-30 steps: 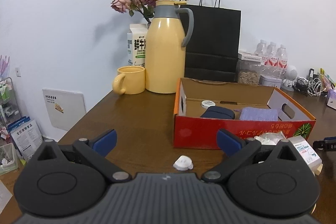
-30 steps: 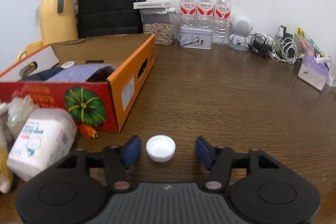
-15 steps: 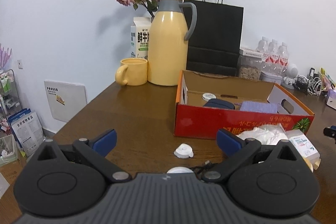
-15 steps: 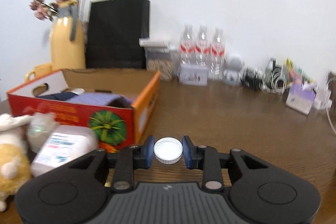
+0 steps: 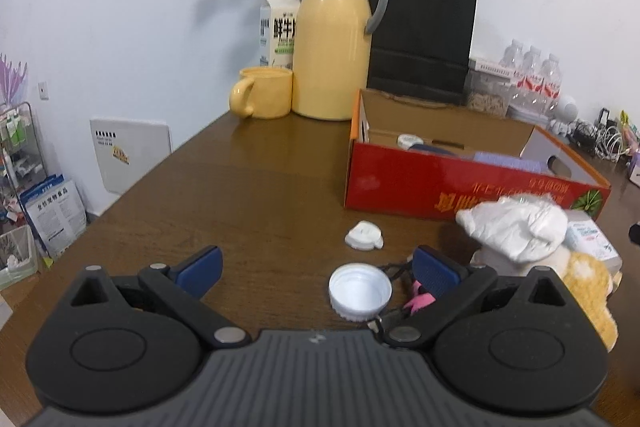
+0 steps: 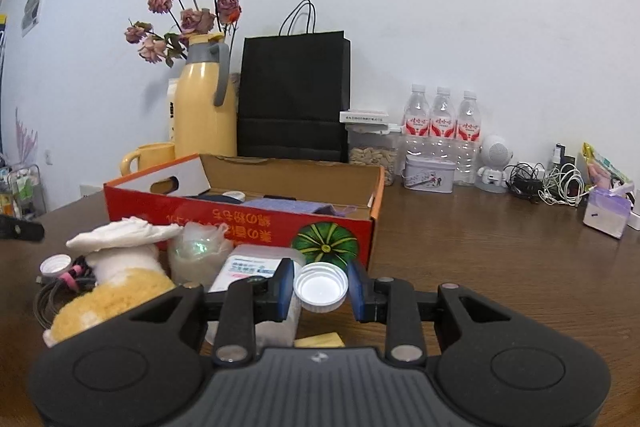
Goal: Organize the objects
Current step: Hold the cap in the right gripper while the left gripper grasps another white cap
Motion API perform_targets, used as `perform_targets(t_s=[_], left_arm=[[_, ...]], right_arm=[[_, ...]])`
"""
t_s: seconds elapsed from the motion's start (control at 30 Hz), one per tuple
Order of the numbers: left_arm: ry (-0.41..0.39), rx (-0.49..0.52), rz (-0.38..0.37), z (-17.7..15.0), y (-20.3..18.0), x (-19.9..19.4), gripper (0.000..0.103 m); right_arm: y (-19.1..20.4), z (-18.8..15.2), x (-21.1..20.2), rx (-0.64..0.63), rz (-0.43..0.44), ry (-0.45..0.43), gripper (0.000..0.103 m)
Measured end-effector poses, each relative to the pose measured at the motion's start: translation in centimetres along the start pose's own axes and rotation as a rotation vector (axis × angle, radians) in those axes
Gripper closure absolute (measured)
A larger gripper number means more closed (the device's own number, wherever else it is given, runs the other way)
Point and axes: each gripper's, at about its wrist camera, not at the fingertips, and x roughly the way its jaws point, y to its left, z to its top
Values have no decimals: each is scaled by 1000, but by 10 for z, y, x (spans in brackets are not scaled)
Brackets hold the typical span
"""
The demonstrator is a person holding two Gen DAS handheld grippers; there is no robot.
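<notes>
Brown wooden table (image 6: 500,255) against a white wall, cluttered along the back. Right gripper (image 6: 320,287) now pinches a white bottle cap (image 6: 320,287) between its blue pads; a second ago that cap lay flat on the table between wide jaws, which have just been closing onto it. The cap is now off the table, held up in front of the red cardboard box (image 6: 240,219) by its pumpkin print. Likely next: drop it into the box, which is open-topped with items already inside.

Left gripper (image 5: 316,267) has its jaws spread wide, nothing pinched. A second white cap (image 5: 360,291) has come into its view since a second ago and lies on the table between the jaws, nearer the right-hand pad, apparently the next pick.

Counts:
- white caps: two, one held, one on the table
- small white lump (image 5: 364,235) beyond the left jaws: one
- plush toy (image 5: 532,247), white and yellow: one
- tissue pack (image 6: 248,267): one
- water bottles (image 6: 442,123) at the wall: three
- yellow thermos (image 5: 332,47), yellow mug (image 5: 264,93), black paper bag (image 6: 292,95): one each
</notes>
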Motion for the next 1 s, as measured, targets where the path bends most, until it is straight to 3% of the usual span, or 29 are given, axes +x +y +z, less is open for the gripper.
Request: perform_targets(t_s=[0.27,0.47,0.57,0.83,1.0], left_arm=[[36,21,3,-7,-8,15,0],[78,74,17,-11,-12,31,11],[89,75,-9,-11,-13,35,17],[87,97,-89,-13,-18,34,60],[81,76,-105,-13,-14,32,61]], right_arm=[[3,-2,0,-20,-10,1,76],[3,-2,0,-19,-12,0,76],[3,-1,1,-17,-13,2,76],[2,-2,1,-16,-18,5,76],[1,-2,1,-15,-23,8,76]])
